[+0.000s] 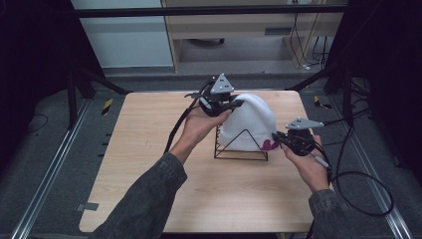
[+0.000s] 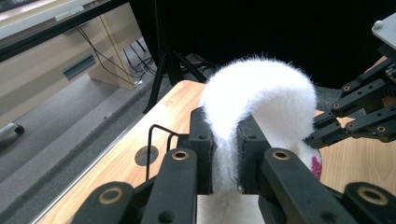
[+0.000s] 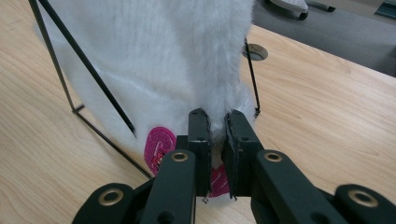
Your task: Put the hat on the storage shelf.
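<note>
A white fluffy beanie (image 1: 249,122) is draped over a black wire triangular stand (image 1: 241,149) in the middle of the wooden table (image 1: 149,149). My left gripper (image 1: 234,104) is at the hat's upper left and is shut on a fold of the fabric (image 2: 266,93). My right gripper (image 1: 278,138) is at the hat's lower right edge. It is shut on the brim (image 3: 154,60) beside a pink embroidered patch (image 3: 156,147). The stand's wires (image 3: 88,70) cross in front of the hat. In the left gripper view, the right gripper (image 2: 322,133) touches the hat's far side.
Black frame posts and trailing cables (image 1: 358,194) flank the table. A round hole (image 3: 255,51) lies in the tabletop behind the stand. Bare wood stretches to the left and front of the stand. A cabinet (image 1: 239,30) stands beyond the far edge.
</note>
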Available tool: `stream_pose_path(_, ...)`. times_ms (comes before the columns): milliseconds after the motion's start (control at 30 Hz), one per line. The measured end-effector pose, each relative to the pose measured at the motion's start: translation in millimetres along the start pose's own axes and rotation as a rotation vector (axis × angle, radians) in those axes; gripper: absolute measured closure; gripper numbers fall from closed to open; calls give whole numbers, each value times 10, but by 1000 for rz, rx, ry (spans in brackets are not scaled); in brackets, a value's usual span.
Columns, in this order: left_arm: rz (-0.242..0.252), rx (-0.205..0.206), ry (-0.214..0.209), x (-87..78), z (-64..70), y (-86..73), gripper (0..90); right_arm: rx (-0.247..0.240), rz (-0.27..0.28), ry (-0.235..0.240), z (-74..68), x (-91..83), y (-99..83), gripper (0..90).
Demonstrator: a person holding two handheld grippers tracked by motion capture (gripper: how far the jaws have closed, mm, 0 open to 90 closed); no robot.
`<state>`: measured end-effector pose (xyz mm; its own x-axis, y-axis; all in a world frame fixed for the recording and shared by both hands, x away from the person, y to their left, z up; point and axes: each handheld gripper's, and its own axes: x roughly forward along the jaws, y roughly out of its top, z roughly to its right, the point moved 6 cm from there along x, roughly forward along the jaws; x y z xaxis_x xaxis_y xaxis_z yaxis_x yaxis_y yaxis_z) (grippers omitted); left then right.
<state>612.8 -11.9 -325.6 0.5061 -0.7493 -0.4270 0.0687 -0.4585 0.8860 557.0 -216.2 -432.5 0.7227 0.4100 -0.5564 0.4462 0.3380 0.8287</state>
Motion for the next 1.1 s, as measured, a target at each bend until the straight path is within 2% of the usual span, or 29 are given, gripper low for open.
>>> stream_pose_path(100, -9, -4, -1, 13, -4, -41, 796, 4, -2, -6, 3, 15, -17, 822)
stream_pose_path(267, -22, -5, 0, 52, 7, -98, 794, -7, -20, -44, 61, 59, -46, 820)
stream_pose_path(467, -21, -8, 22, 52, -46, -80, 790, -11, -18, -70, 102, 132, 5, 820)
stream_pose_path(567, -12, -17, 36, 29, -112, -54, 791, -14, -7, -74, 91, 133, 65, 820)
stream_pose_path(733, 9, -31, 59, -37, -198, 7, 790, -9, 41, -72, 67, 96, 156, 819)
stream_pose_path(1100, -14, -14, 37, 36, -126, -129, 790, -10, 19, -62, 20, 161, 9, 818)
